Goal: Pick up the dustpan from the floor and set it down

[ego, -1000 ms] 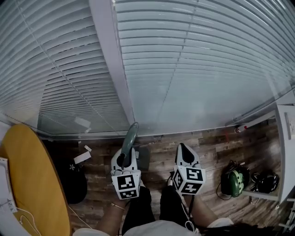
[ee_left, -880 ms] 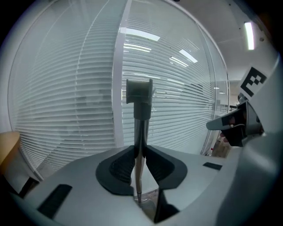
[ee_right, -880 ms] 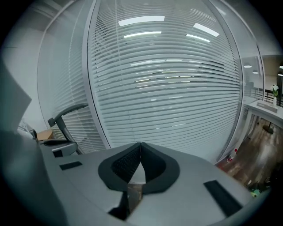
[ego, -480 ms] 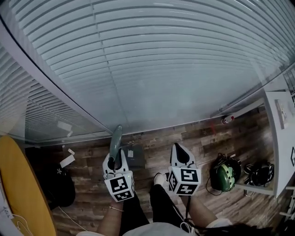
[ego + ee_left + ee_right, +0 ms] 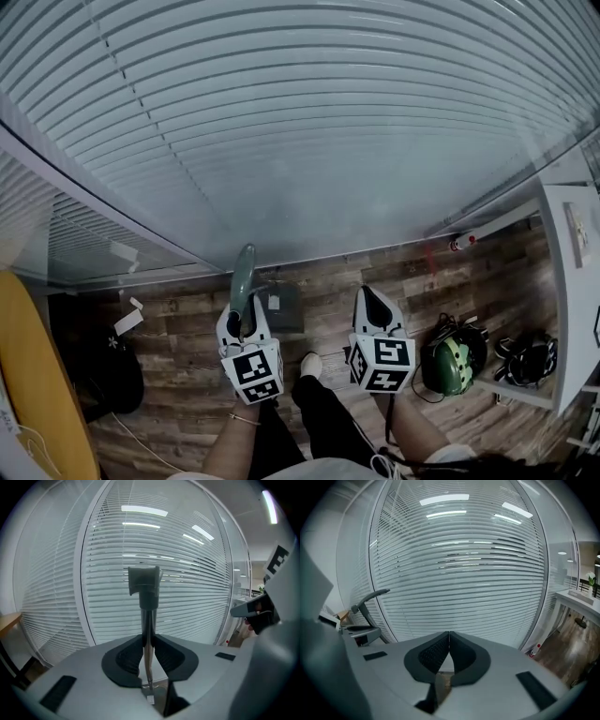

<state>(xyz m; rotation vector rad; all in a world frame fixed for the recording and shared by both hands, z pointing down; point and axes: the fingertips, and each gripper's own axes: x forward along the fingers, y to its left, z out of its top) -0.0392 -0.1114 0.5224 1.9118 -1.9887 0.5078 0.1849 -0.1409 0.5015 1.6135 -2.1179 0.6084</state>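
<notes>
Dustpan is hanging just ahead of our left gripper, which is pinching its thin handle, the right gripper alongside closed on nothing, and we are risking it swivelling and slipping out.

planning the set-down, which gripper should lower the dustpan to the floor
Left. The left gripper is clamped on the dustpan by its handle, so it only needs to lower it to the wooden floor. The right gripper is shut and empty beside it.
</notes>
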